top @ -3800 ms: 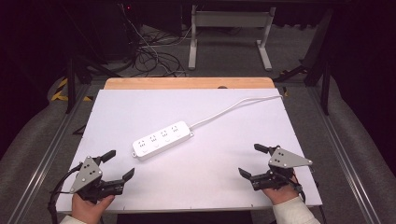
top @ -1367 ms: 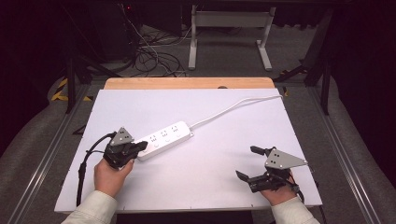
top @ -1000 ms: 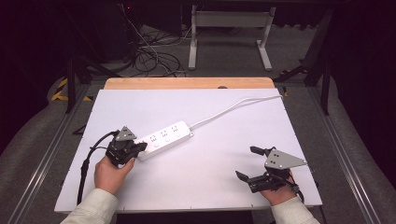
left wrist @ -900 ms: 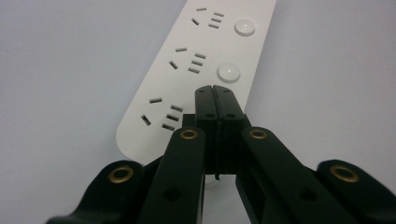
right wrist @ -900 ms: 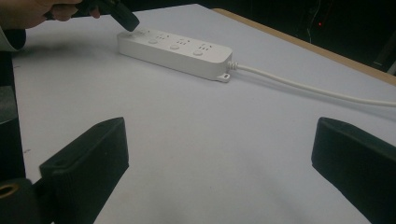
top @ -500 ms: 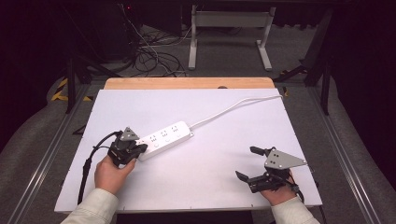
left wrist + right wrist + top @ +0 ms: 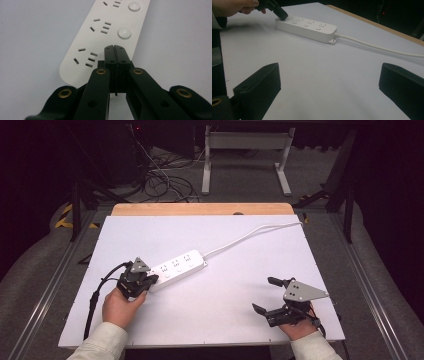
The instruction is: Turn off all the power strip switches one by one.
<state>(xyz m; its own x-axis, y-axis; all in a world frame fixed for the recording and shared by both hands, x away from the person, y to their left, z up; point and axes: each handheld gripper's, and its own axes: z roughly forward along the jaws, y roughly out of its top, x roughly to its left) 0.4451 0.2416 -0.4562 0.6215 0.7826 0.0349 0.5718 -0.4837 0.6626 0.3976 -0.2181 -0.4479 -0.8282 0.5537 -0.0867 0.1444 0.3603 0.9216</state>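
Note:
A white power strip [image 7: 177, 265] with three sockets and round buttons lies slantwise on the white table top [image 7: 225, 320]. Its white cable [image 7: 250, 235] runs off to the far right edge. My left gripper [image 7: 152, 279] is shut, jaws pressed together, with its tips down on the strip's near end. In the left gripper view the closed tips [image 7: 115, 48] sit on the strip [image 7: 100, 32] in line with the two buttons that show, beside the nearest socket. My right gripper [image 7: 263, 294] rests open at the front right, nothing between its jaws [image 7: 329, 82]. The strip [image 7: 307, 26] is far from it.
A wooden strip [image 7: 200, 209] edges the table's far side. Beyond it stand a metal stand [image 7: 245, 150] and loose cables on the floor [image 7: 165, 175]. Metal rails run along both sides of the table. A black cable [image 7: 95, 295] trails from the left gripper.
The left gripper went from the front left corner, open, to the strip's near end and is now shut with its tips on it. The right gripper has hardly moved.

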